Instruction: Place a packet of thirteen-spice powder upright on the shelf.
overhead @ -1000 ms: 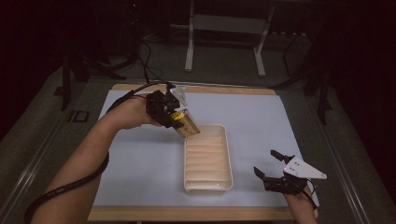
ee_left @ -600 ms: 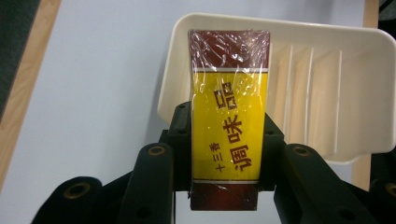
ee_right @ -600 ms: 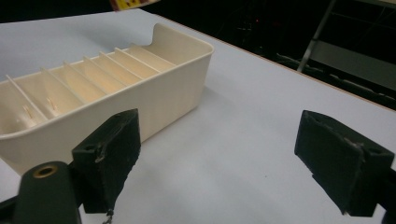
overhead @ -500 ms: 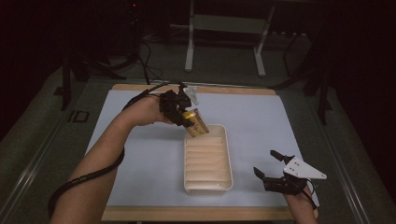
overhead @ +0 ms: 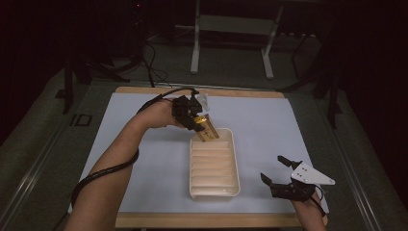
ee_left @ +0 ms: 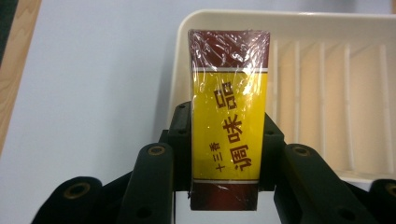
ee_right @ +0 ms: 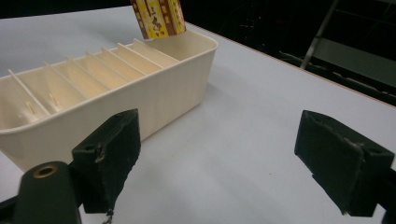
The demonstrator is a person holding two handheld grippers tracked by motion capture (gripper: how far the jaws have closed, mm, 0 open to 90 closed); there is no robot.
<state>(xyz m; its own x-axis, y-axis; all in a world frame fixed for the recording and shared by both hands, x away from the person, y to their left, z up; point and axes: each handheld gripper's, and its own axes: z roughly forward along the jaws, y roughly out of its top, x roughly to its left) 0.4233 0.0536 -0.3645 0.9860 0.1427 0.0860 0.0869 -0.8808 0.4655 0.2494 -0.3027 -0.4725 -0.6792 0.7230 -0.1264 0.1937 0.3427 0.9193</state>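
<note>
From the high view I see my left gripper [overhead: 199, 122] holding the yellow and dark red plastic-wrapped seasoning box [overhead: 208, 131] tilted over the far end of the cream-white plastic tray with ribbed dividers [overhead: 214, 191]. The box's lower end sits at the tray's far rim; I cannot tell whether it touches. The tray lies lengthwise on the pale blue tabletop [overhead: 144, 159], roughly at its middle. My right gripper [overhead: 279, 172] rests low at the near right, just beside the tray's near right corner, its jaws spread wide with nothing between them.

In the left gripper view, my black jaws are clamped on both long sides of the seasoning box [ee_left: 229, 116], which stands up between them with red characters printed on its yellow band and shiny wrap creasing over its dark red top. Behind the box, the tray [ee_left: 187, 60] shows its rounded corner and several dividers; the box overlaps the tray's rim.

In the right gripper view, my two jaw pads stand well apart over bare tabletop [ee_right: 252, 140]. The tray [ee_right: 154, 98] runs along the left, and the seasoning box [ee_right: 158, 17] hangs over its far end.
</note>
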